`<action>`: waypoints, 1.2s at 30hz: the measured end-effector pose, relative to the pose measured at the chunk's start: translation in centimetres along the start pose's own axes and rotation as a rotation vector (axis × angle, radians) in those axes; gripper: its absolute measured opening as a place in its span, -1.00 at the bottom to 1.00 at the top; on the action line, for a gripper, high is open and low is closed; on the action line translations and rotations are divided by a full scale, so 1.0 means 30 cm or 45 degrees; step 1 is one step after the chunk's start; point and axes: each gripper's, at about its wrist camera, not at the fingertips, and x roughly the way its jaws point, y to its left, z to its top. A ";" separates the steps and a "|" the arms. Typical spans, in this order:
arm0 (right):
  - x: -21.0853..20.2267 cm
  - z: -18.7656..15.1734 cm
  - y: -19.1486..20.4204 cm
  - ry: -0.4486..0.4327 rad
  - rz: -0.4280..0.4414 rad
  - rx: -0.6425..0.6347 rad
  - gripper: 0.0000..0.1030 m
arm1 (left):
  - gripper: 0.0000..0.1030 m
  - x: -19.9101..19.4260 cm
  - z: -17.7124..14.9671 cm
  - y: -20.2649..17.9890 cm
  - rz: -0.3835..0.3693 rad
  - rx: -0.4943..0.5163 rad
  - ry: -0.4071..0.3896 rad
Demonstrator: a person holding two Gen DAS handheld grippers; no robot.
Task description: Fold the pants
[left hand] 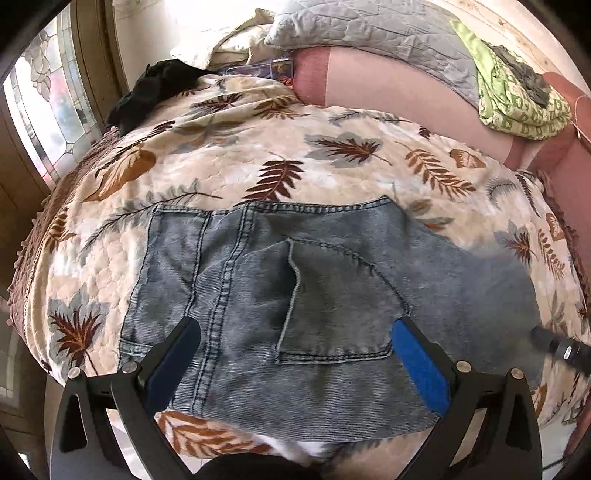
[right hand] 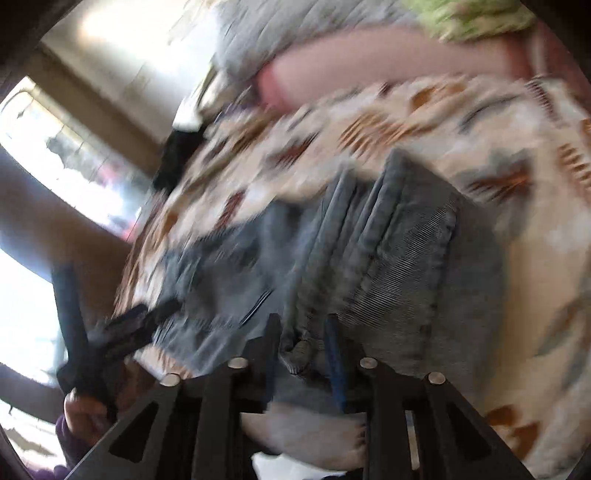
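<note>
The left wrist view shows the left claw (left hand: pixel 295 332) spread wide, empty, above jeans (left hand: pixel 332 280) on the bed (left hand: pixel 258 147). Only the blurred right wrist view shows the right claw (right hand: pixel 303 347) pinching bunched denim.

Leaf-print quilt (left hand: pixel 258 155) covers bed; grey pillow (left hand: pixel 369 26), green patterned cloth (left hand: pixel 517 107) (dark item on top), black garment (left hand: pixel 147 88), stained-glass window (left hand: pixel 48 103).
</note>
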 end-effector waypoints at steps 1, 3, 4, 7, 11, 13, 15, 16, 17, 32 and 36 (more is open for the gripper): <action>0.025 -0.012 0.015 0.030 0.043 -0.018 -0.32 | 1.00 0.005 -0.003 0.001 0.003 0.003 0.007; 0.022 -0.028 0.017 0.011 0.073 -0.045 -0.15 | 1.00 0.012 -0.011 -0.003 0.001 0.015 0.021; 0.013 -0.026 0.005 -0.009 0.070 -0.040 -0.09 | 1.00 0.015 -0.012 -0.013 -0.005 0.019 0.023; -0.043 -0.019 -0.067 -0.091 0.027 0.030 -0.04 | 1.00 0.016 -0.013 -0.067 -0.037 0.056 0.027; -0.088 -0.024 -0.191 -0.130 -0.105 0.131 -0.04 | 1.00 0.026 -0.012 -0.194 -0.072 0.154 0.032; -0.084 -0.036 -0.249 -0.115 -0.137 0.171 -0.08 | 1.00 0.041 -0.018 -0.272 -0.083 0.227 0.040; -0.067 -0.055 -0.296 -0.095 -0.152 0.207 -0.23 | 1.00 0.057 -0.024 -0.332 -0.090 0.267 0.042; -0.060 -0.059 -0.314 -0.082 -0.156 0.220 -0.24 | 1.00 0.067 -0.026 -0.358 -0.093 0.284 0.048; -0.047 -0.065 -0.326 -0.069 -0.155 0.229 -0.24 | 1.00 0.080 -0.031 -0.383 -0.089 0.305 0.059; 0.023 -0.179 -0.392 0.046 0.006 0.142 -0.20 | 1.00 0.190 -0.176 -0.504 0.056 0.508 0.058; 0.027 -0.193 -0.387 0.037 0.014 0.144 -0.19 | 1.00 0.185 -0.188 -0.492 0.023 0.484 0.083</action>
